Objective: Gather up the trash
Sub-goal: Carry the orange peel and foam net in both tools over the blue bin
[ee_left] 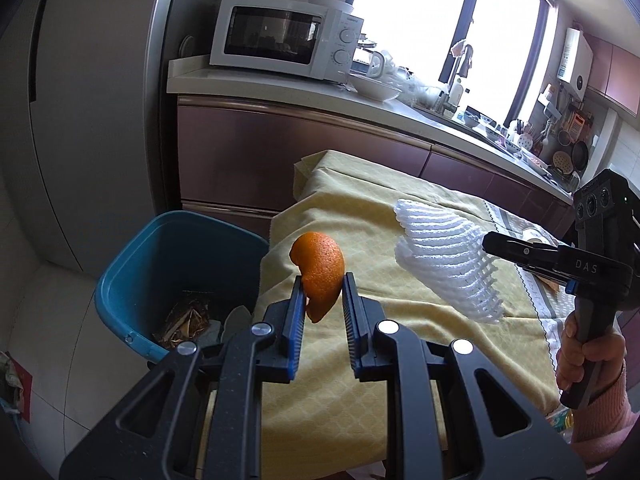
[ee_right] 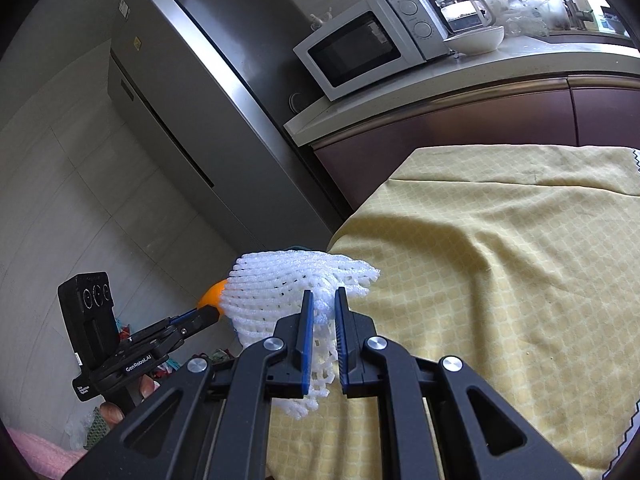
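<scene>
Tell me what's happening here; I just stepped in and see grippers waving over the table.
A person is clearing trash with two handheld grippers. The left gripper has its jaws shut on an orange peel, lifted above the yellow tablecloth near the blue bin, which already holds some scraps. The right gripper has its jaws shut on a white foam fruit net, also off the table. Neither piece is in the bin yet.

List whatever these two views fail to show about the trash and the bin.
- Blue bin: in the left wrist view the left tool covers its near corner; in the right wrist view the foam net hides it almost entirely.
- Bin contents: dark and partly covered, not identifiable.
- Orange peel: in the right wrist view mostly behind the net.
- Table: its right part is cut off or blocked by the right tool, so any trash there is unseen.
</scene>
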### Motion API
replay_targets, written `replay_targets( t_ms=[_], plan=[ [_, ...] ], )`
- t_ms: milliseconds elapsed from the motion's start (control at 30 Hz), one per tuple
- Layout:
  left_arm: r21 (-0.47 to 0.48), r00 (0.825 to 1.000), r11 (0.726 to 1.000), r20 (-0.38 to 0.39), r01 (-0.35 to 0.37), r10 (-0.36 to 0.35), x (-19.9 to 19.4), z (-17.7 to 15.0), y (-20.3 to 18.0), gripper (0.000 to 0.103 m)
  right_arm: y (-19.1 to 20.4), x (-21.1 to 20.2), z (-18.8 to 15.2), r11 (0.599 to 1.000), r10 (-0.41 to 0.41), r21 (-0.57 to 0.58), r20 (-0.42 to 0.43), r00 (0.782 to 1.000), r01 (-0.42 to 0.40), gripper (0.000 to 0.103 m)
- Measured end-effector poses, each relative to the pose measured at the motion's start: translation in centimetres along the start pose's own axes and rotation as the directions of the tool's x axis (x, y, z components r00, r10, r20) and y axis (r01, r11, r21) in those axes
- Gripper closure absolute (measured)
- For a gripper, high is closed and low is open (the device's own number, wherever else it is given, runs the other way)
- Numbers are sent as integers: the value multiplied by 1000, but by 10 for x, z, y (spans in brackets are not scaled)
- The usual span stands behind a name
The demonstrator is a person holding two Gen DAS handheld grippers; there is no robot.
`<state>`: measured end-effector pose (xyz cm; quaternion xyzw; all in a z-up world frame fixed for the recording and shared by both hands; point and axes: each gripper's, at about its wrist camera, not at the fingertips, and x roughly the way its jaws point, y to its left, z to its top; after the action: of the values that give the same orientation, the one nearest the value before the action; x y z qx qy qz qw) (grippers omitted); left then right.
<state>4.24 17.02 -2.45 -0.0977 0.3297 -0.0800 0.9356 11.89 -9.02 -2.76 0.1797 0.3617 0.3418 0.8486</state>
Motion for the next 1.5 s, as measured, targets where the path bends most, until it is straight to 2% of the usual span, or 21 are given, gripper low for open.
replay_targets(
  t_ms=[300,367,500,700,1033,1500],
  plan=[
    [-43,998,998,10,-54,54,-8,0,31,86,17,26,6,999,27,-40,-39,999,-29,94],
    [-50,998,997,7,-63,63,-7,1,36,91,20,31,8,998,30,-48,-47,998,-33,94],
    [-68,998,995,0,-66,67,-5,0,48,94,26,39,11,997,32,-64,-60,998,-36,94],
    [-97,997,992,-20,-75,74,8,-4,68,97,31,52,11,996,43,-68,-84,996,-49,94],
    [-166,993,980,-58,-110,101,30,-17,109,97,34,65,4,997,48,-60,-128,991,-56,94],
    [-179,995,979,-8,-101,102,17,-10,113,97,69,138,20,988,14,-146,-192,981,-43,94]
  ],
)
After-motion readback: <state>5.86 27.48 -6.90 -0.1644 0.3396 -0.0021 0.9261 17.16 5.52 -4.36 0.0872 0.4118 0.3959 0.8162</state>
